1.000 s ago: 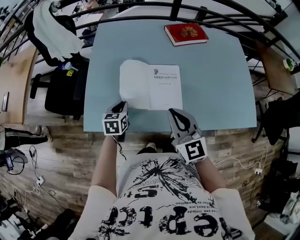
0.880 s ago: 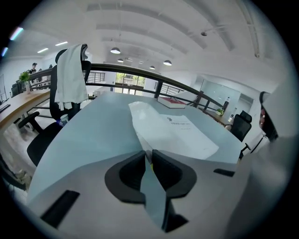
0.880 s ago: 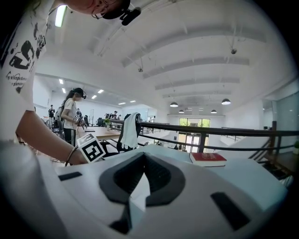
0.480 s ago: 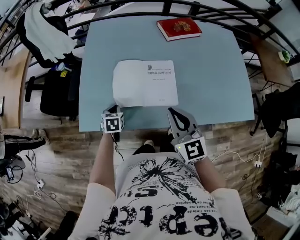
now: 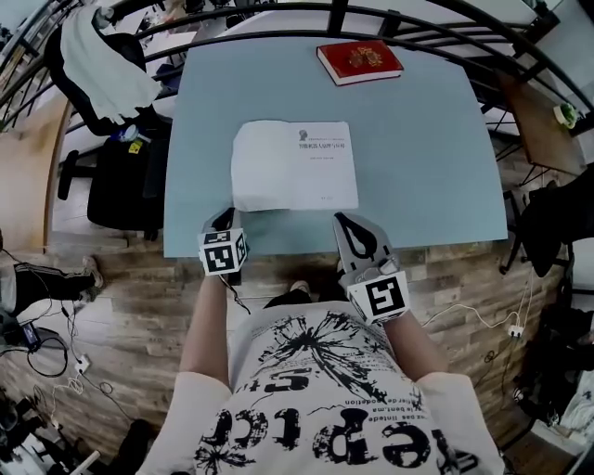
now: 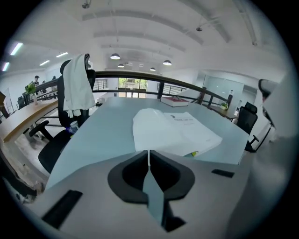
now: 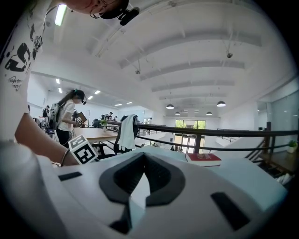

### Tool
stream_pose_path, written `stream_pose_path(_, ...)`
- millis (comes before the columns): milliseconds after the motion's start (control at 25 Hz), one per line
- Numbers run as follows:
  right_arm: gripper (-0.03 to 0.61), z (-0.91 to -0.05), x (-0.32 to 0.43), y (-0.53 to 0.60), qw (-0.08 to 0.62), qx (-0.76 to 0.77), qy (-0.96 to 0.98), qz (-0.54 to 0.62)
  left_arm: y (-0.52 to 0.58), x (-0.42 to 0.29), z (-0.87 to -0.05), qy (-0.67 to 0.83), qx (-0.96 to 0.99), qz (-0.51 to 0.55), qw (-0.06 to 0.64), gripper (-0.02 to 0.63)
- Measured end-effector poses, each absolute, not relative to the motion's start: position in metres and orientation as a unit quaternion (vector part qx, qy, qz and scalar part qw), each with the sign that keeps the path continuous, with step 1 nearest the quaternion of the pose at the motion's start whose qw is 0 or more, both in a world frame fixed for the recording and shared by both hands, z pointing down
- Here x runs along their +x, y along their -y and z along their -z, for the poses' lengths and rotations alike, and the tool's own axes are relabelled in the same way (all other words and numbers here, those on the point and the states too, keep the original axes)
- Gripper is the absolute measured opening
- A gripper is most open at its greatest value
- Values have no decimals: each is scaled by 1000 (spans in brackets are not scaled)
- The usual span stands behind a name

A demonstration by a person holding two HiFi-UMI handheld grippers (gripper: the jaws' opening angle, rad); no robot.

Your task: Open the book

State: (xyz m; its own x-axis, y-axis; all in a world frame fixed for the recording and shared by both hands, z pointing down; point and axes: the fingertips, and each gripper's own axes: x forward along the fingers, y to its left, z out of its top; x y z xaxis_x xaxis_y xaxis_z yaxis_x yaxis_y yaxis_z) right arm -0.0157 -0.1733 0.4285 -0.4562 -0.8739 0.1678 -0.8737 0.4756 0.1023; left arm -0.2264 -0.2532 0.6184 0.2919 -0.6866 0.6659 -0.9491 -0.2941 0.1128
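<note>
The book (image 5: 293, 165) lies open and flat in the middle of the pale blue table (image 5: 418, 167), a blank page on the left and a printed title page on the right. My left gripper (image 5: 221, 217) is at the table's near edge, just short of the book's near left corner, and it is shut and empty. In the left gripper view the closed jaws (image 6: 149, 151) point at the book (image 6: 173, 130) without touching it. My right gripper (image 5: 342, 220) rests shut at the near edge, by the book's near right corner. Its jaws (image 7: 143, 156) hold nothing.
A closed red book (image 5: 359, 61) lies at the table's far edge. A black office chair with a white garment over it (image 5: 107, 56) stands to the left of the table. A dark curved railing (image 5: 436, 28) runs behind the table. Wooden floor lies below the near edge.
My left gripper has drawn back from the book's near left corner toward the table edge and closed. The raised left page has settled flat. The right gripper has stayed put.
</note>
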Motion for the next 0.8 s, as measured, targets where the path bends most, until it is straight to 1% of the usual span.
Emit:
stream_pose_path(280,11,-414,-25,169,86,508,857,7,255,-199,-510,521,827,-152,150,25)
stream_pose_path(560,11,-389,-25,164,64,518,852,39,225,-165,-400,469,881,-59,34,21)
stream_pose_path(720,11,-381,-27,162,58,514,854,47,202,-150,-358,441,897,-21,-21,18)
stream_pose_path(800,9,-381,-28,162,56,514,854,47,195,-145,-354,436,900,-16,-29,18)
